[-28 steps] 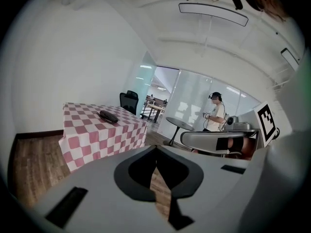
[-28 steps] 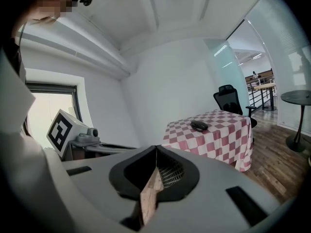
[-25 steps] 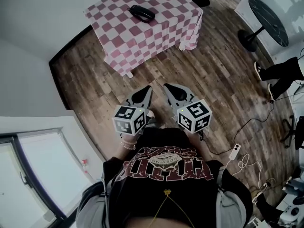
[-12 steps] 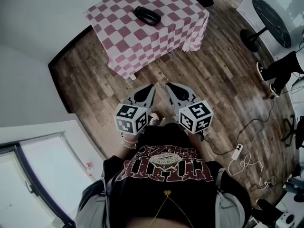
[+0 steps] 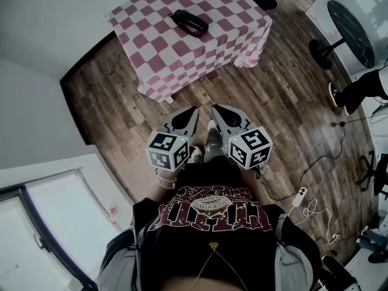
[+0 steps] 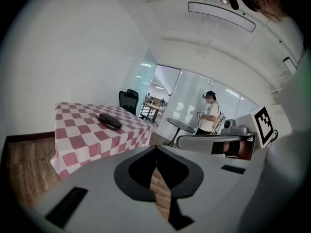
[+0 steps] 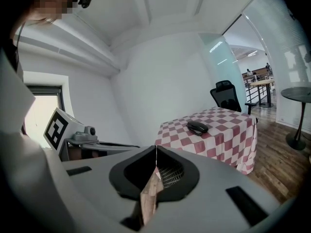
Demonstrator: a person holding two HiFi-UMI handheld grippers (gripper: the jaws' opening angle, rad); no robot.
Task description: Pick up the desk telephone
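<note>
Step in hand, as judged: approach. No contact with the task object is made.

The desk telephone (image 5: 190, 23) is located on the checkered tablecloth (image 5: 163, 59), lying flat near the middle of the table top. In the head view it is found at about 12 o'clock from the grippers, well apart from them, with bare wooden floor (image 5: 121, 108) between.

The left gripper (image 5: 193, 109) and the right gripper (image 5: 215, 108) are held side by side in front of the torso, both aimed toward the table. In each gripper view the jaws are seen brought together at the tips, with nothing between them.

Next move, as judged: the gap to the table is to be closed first. The jaws of at least one gripper are then to be spread before being lowered over the telephone body. A cable (image 5: 315, 208) lies on the floor at 4 o'clock, clear of the path.
</note>
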